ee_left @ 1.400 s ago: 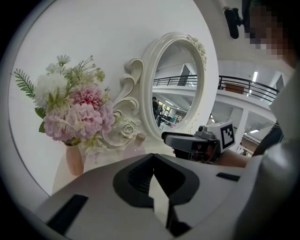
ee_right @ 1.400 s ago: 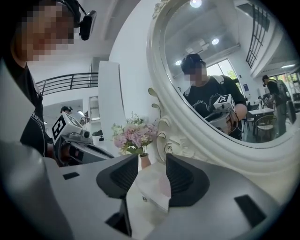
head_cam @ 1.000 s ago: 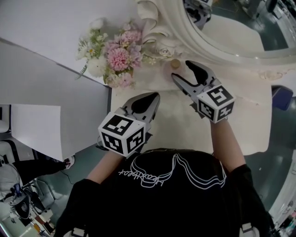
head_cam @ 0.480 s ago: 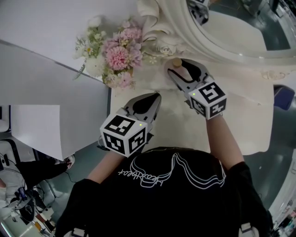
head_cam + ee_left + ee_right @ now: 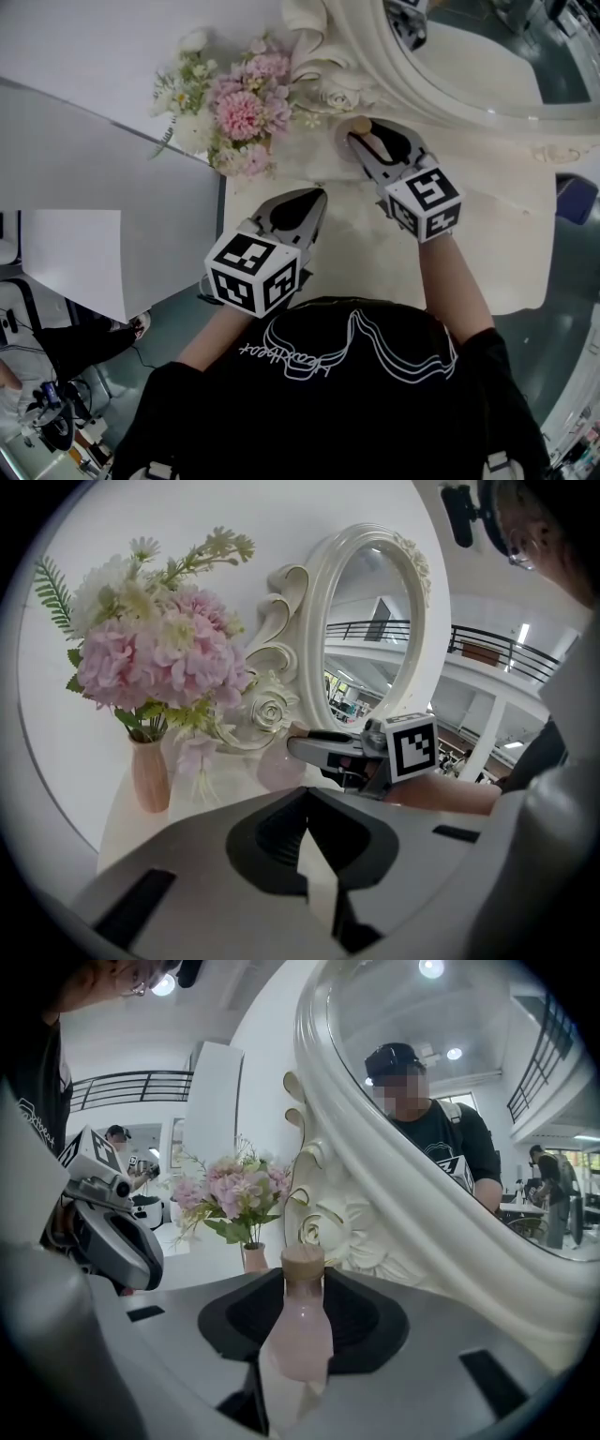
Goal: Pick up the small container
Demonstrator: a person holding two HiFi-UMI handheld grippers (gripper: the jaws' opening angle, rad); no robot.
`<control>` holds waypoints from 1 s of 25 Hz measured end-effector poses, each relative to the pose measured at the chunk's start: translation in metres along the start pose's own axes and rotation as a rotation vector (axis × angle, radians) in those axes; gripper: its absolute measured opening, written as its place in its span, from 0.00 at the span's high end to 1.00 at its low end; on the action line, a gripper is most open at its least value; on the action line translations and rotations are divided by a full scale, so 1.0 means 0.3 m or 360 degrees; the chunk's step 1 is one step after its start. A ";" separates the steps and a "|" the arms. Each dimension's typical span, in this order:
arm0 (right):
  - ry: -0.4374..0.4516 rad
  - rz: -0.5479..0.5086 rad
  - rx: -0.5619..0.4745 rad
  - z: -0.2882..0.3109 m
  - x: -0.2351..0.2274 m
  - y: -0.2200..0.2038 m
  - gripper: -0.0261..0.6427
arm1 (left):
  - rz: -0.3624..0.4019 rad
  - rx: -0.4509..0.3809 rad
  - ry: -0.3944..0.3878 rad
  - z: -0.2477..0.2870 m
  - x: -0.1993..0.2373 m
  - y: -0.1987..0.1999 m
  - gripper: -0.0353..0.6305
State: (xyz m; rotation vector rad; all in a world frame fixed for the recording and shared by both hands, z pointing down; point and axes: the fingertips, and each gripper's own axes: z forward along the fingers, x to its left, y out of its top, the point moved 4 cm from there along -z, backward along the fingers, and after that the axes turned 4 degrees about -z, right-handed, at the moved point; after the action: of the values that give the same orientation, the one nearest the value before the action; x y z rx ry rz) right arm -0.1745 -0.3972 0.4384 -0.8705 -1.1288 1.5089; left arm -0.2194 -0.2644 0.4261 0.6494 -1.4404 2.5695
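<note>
One small container (image 5: pixel 300 1330) upright at counter's (image 5: pixel 487 234) far edge beside mirror (image 5: pixel 394 1194) base, between right hand-held gripper's (image 5: pixel 370 142) just-closing jaws, pads pressed on it. Left hand-held gripper (image 5: pixel 307 199): jaws together, empty.

Our right tool (image 5: pixel 370 141) reaches forward on an outstretched arm. Its jaws have just been closing and now grip the bottle (image 5: pixel 302 1330) (pads on both sides). Our left tool (image 5: pixel 314 199) hangs nearer the body, jaws together, empty.

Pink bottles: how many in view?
1: a cork-topped pink bottle inside the right claw, whose jaws have just been closing, by the mirror. Flowers may hide others.
</note>
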 end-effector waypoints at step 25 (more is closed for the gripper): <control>-0.0095 0.0121 -0.0065 -0.049 -0.009 0.002 0.78 | 0.0008 -0.0029 0.0026 -0.055 -0.034 -0.015 0.94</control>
State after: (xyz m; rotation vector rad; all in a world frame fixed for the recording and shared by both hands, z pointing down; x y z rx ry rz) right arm -0.1604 -0.3966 0.4335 -0.9106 -1.1855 1.5882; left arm -0.2138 -0.2473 0.4178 0.6214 -1.4608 2.5562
